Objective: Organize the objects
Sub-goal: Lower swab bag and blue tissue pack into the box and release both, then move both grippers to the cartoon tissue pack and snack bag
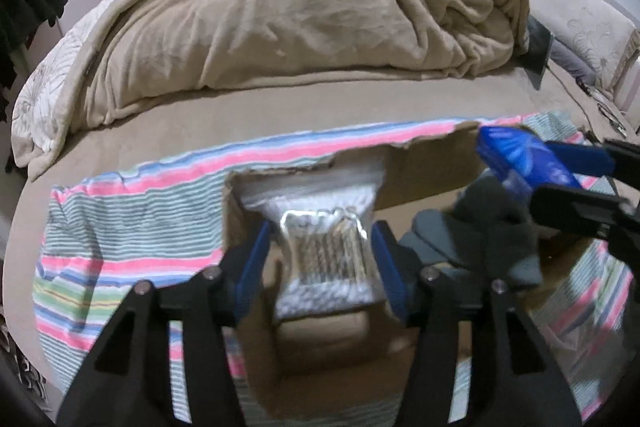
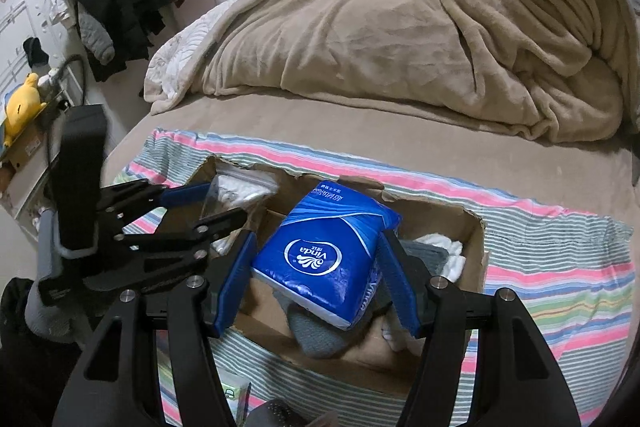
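Hovering over cardboard box (image 2: 472, 227), right gripper (image 2: 320, 267) jaws pinching tissue pack (image 2: 320, 259), left gripper (image 1: 322, 251) jaws spread around clear bag (image 1: 324, 247).

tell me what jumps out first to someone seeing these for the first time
The bright blue tissue pack, held between the right gripper's blue fingers over an open cardboard box, catches the eye first. Next is the clear bag of cotton swabs between the left gripper's fingers, over the box's left end. Behind both, a heaped tan blanket fills the bed, and a striped cloth lies under the box.

Blue tissue pack (image 2: 328, 259) tilted over cardboard box (image 2: 474, 227).
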Demonstrator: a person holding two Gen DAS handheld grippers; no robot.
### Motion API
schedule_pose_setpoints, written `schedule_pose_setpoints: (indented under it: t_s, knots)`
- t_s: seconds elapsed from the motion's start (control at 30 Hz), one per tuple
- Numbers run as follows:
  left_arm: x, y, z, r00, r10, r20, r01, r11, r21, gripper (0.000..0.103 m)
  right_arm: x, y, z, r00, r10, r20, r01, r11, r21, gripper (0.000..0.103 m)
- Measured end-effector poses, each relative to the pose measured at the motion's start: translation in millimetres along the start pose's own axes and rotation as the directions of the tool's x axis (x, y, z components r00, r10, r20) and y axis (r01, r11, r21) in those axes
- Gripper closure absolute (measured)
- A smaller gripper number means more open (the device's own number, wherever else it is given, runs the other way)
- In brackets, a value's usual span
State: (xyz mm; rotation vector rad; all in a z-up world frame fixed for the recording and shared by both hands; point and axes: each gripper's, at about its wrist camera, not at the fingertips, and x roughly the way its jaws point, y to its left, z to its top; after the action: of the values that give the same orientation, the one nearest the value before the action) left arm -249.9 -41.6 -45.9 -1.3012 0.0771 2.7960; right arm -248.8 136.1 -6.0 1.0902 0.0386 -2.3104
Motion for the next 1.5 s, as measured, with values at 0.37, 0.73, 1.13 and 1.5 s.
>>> schedule_pose_setpoints:
  t_s: [0.37, 0.73, 1.13, 1.5]
  knots:
    - [-45.2, 26.1, -22.5, 0.998, 0.005, 0.061, -0.002, 0.999, -0.048, 0.046, 14.8, 18.1, 2.1, 1.0, -0.003, -0.022, 0.002, 1.0, -0.019, 0.038]
    - [-79.3, 53.9, -45.1, 0.995, -0.007, 0.1, 0.02, 0.992, -0.123, 0.046, 50.9, 50.4, -4.6, 0.997, -0.002, -0.079, -0.004, 0.997, -0.072, 0.037]
    - [-117.8, 35.9, -67.6, 0.99, -0.029, 0.135, 0.047, 0.99, -0.136, 0.044, 1.9, 51.6, -11.3, 1.0, -0.014, 0.003, 0.014, 0.997, -0.07, 0.02]
    - [-144.6, 3.2, -90.7, 0.986, -0.079, 0.146, 0.098, 0.987, -0.131, 0.044, -73.1, 50.1, -43.5, 0.996, -0.066, 0.061, 0.071, 0.994, -0.084, 0.02]
